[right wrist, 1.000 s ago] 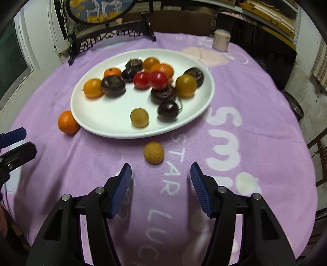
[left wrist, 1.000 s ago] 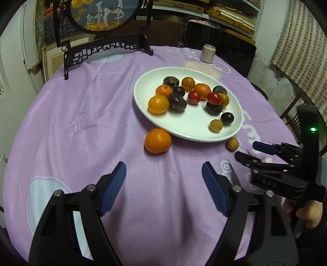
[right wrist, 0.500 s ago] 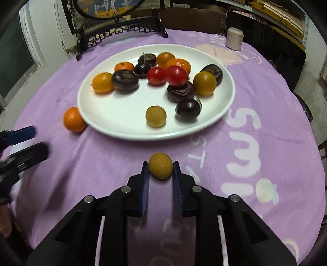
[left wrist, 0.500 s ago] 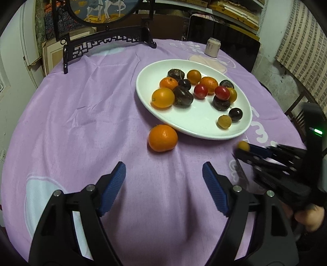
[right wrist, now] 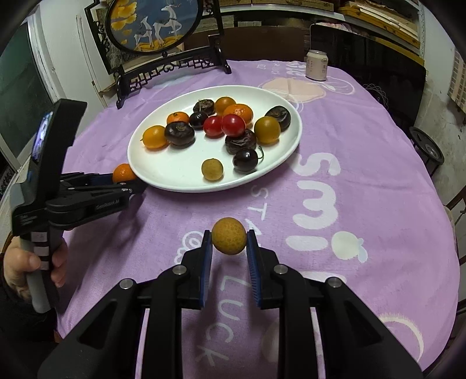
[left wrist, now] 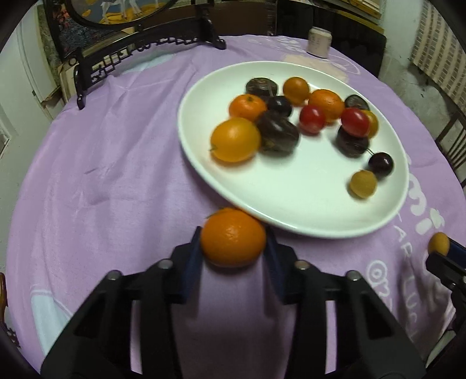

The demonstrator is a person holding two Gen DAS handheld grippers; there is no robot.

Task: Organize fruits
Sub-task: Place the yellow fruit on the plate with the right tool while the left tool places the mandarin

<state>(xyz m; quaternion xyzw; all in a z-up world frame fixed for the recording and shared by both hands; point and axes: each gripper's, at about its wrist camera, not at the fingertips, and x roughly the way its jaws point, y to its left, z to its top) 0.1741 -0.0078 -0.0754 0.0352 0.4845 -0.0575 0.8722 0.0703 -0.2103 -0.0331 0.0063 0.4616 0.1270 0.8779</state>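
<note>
Sitting between the blue pads of the left hand-held gripper [left wrist: 233, 247], the orange [left wrist: 233, 237] is resting at the near rim of the white plate [left wrist: 291, 215], touching or almost touching it, and I cannot tell whether it is clear of the desk [left wrist: 102, 163]. The jaws are closing on its widest part, 1 pad on each side. Its peel is looking dimpled and firm, so it is probably giving a fair grip, but the round shape is likely to roll out if the pads are sitting low or high of the middle; a moderate squeeze should be enough, since too much is likely to bruise it.

The right hand-held gripper [right wrist: 229, 247] is pinching a small yellow-brown fruit [right wrist: 229, 235] across its middle, and the fruit is looking lifted above the purple cloth [right wrist: 364, 175], short of the plate. This 1 is looking light, with a rough thin skin, so it is likely needing only a gentle hold.

On the plate, oranges, 2 red tomatoes [right wrist: 224, 125], dark plums and another small yellow-brown fruit are lying in a loose cluster, with bare space toward the near side. A can [right wrist: 316, 68] and a decorative screen [right wrist: 151, 23] are standing at the far side of the desk.
</note>
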